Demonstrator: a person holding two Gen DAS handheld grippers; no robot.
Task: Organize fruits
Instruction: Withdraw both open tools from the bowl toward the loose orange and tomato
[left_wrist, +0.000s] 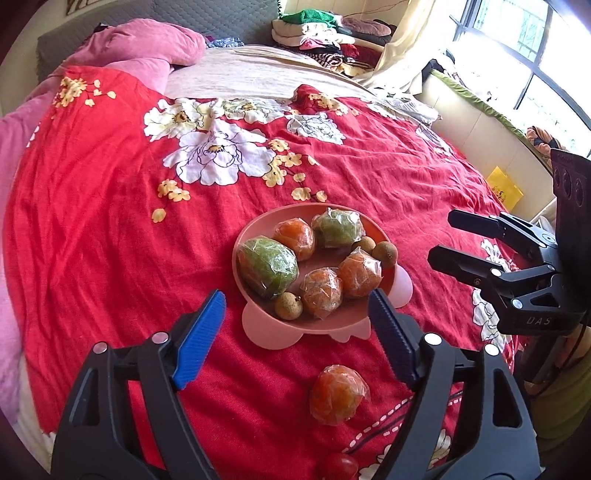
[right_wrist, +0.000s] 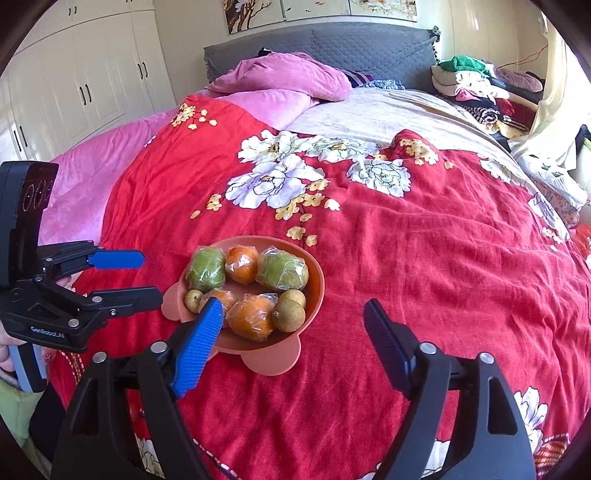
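Observation:
A pink bowl (left_wrist: 255, 328) stands on the red flowered bedspread (left_wrist: 110, 240). It holds two wrapped green fruits (left_wrist: 267, 266), three wrapped oranges (left_wrist: 360, 273) and three brown longans (left_wrist: 289, 304). Another wrapped orange (left_wrist: 338, 395) lies on the bedspread in front of the bowl, and a small red fruit (left_wrist: 340, 466) sits nearer still. My left gripper (left_wrist: 297, 299) hangs open above the bowl's near rim, holding nothing. In the right wrist view my right gripper (right_wrist: 293, 302) is open and holds nothing, its left finger over the bowl (right_wrist: 273, 358). Each gripper shows in the other's view: right gripper (left_wrist: 443, 236), left gripper (right_wrist: 151, 276).
Pink pillows (right_wrist: 280, 79) and a grey headboard (right_wrist: 332, 40) lie at the far end of the bed. A pile of folded clothes (left_wrist: 321, 33) sits at the far right corner. A yellow box (left_wrist: 504, 188) and a window are on the right; white wardrobes (right_wrist: 85, 81) on the left.

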